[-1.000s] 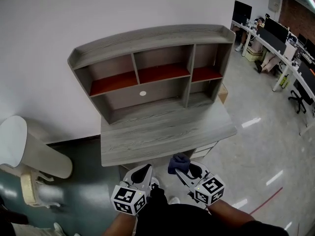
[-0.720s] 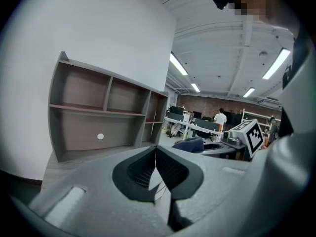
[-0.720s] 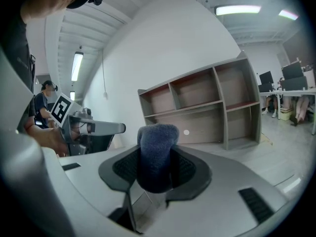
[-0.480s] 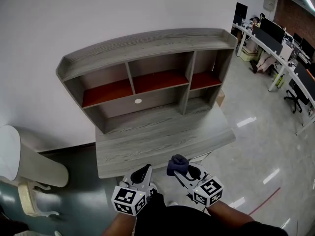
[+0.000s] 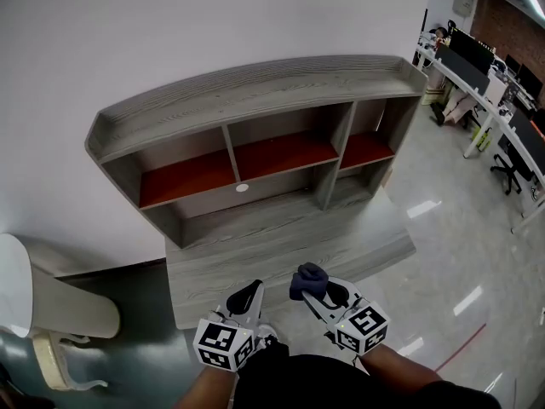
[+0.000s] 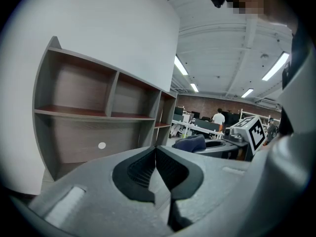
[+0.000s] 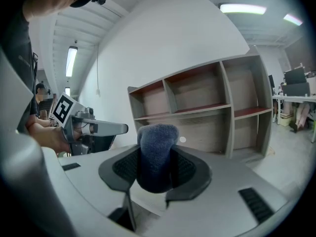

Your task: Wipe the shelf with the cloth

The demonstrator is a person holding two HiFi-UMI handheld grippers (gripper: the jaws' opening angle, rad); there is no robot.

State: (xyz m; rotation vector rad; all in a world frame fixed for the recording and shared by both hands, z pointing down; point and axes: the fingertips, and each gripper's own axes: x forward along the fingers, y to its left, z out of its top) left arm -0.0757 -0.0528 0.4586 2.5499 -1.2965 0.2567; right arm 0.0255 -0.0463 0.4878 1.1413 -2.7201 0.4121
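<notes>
The shelf [image 5: 255, 156] stood at the worktop's [image 5: 281, 245] far edge, straight ahead of my right tool [image 5: 313, 291] pinching the cloth [image 5: 308, 277], my left tool [image 5: 247, 296] pressed together, empty.

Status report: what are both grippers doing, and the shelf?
Left gripper shut, empty. Right gripper shut on dark blue cloth. Grey wooden shelf untouched, nothing blocking.

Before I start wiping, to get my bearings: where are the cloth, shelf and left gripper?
cloth [image 7: 157, 149]: right gripper view, middle of the wad.
shelf [image 5: 255, 89]: head view, top board.
left gripper [image 6: 156, 153]: left gripper view, where its fingers meet.
</notes>
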